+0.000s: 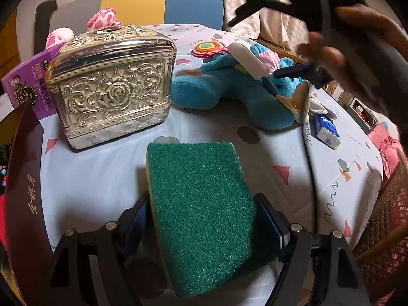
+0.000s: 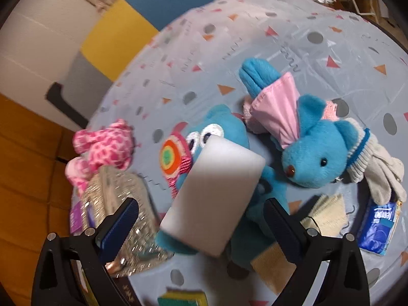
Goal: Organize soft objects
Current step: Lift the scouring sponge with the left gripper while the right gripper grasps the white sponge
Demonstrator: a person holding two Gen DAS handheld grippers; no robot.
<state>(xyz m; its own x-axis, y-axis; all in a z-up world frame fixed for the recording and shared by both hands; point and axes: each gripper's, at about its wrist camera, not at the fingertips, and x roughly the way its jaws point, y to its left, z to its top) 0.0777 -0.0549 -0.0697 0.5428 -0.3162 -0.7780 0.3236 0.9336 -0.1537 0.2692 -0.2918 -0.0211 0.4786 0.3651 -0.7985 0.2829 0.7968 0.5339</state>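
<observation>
left tongs (image 1: 201, 219) clamp green sponge (image 1: 204, 204); right tongs (image 2: 201, 219) gape around white sponge (image 2: 216, 191).

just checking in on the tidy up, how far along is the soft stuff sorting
Early to midway. Done: a white sponge lies on the blue plush toys, the right tongs open around it, not gripping. In hand: the left tongs clamp a green scouring sponge. Left: the pink plush, knit glove and tissue pack lie scattered on the tablecloth.
</observation>
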